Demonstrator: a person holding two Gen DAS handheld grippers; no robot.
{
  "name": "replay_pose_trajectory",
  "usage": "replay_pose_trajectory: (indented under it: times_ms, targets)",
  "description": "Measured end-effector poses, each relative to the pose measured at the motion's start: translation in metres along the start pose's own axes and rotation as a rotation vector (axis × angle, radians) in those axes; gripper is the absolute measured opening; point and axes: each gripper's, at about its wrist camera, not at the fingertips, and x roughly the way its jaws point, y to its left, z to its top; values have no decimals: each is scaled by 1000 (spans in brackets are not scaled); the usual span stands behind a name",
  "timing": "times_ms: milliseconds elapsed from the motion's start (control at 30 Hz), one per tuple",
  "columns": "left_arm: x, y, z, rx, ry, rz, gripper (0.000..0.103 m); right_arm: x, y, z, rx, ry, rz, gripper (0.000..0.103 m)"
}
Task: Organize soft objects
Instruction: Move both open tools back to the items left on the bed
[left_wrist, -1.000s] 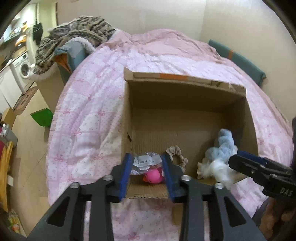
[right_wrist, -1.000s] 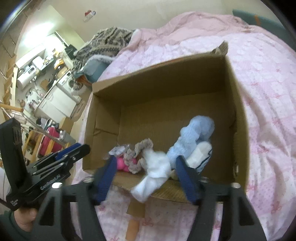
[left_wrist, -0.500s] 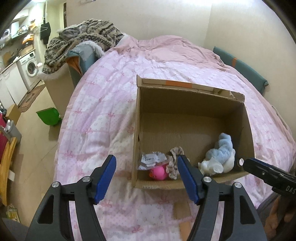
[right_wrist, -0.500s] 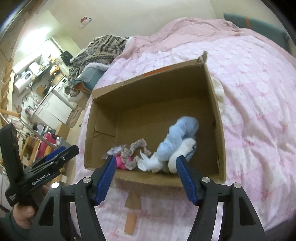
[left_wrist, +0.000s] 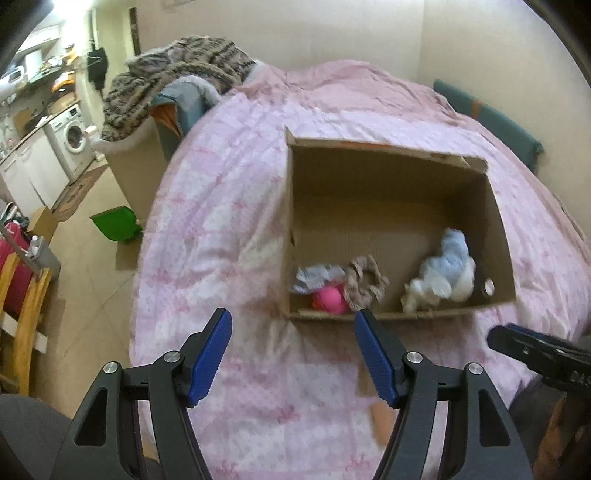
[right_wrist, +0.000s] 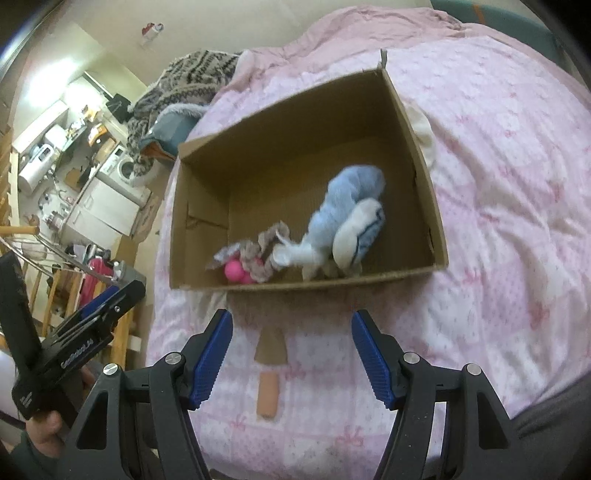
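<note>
Through the left wrist camera we look down past the left hand-held gripper (left_wrist: 292, 325), its two blue-padded fingers (left_wrist: 211, 354) spread wide and holding nothing, poised above the pink quilted bed (left_wrist: 221, 206) just short of the near wall of an open cardboard box (left_wrist: 369, 192). Inside the box, along that near wall, lie a pink ball (left_wrist: 328, 300), a crumpled silver wrapper (left_wrist: 317, 277) and a beige scrunchie (left_wrist: 364, 282) at the left, with a light blue fleece sock (left_wrist: 448, 260) and white socks (left_wrist: 424, 295) bundled at the right. The right hand-held gripper (left_wrist: 532, 350) enters low at the right edge, dark and side-on. Beyond the bed we see a patterned blanket (left_wrist: 177, 81), a washing machine (left_wrist: 74, 136) and a green dustpan (left_wrist: 116, 225) on the floor.

Through the right wrist camera we see the right hand-held gripper (right_wrist: 291, 325) likewise released, fingers (right_wrist: 373, 358) wide apart and empty, held over the bed (right_wrist: 498, 221) in front of the box (right_wrist: 295, 125). The pink ball (right_wrist: 234, 271) sits in the near left corner, touching the scrunchie (right_wrist: 262, 251); the light blue fleece sock (right_wrist: 343, 199) and a white sock (right_wrist: 356, 232) with a dark stripe lie just beside them, toward the right. A cardboard flap (right_wrist: 271, 345) and an orange strip of tape (right_wrist: 267, 395) lie on the quilt between the fingers. The left hand-held gripper (right_wrist: 107, 302) shows at the left edge, gripped from below by a hand (right_wrist: 44, 435), its tips seen side-on.
</note>
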Motion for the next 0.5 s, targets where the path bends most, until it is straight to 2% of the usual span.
replay_pose_trajectory:
  times_ms: [167,367,500]
  targets:
    - [3,-2,-14,-18,46,16,66,8,-1,-11,3,54,-32,71]
    - [17,8,-16,-64,87,37,66,25,-8,-16,35,114,-42,71]
    - [29,14,-17,-101,139,47,66,46,-4,-19,27,187,-39,71]
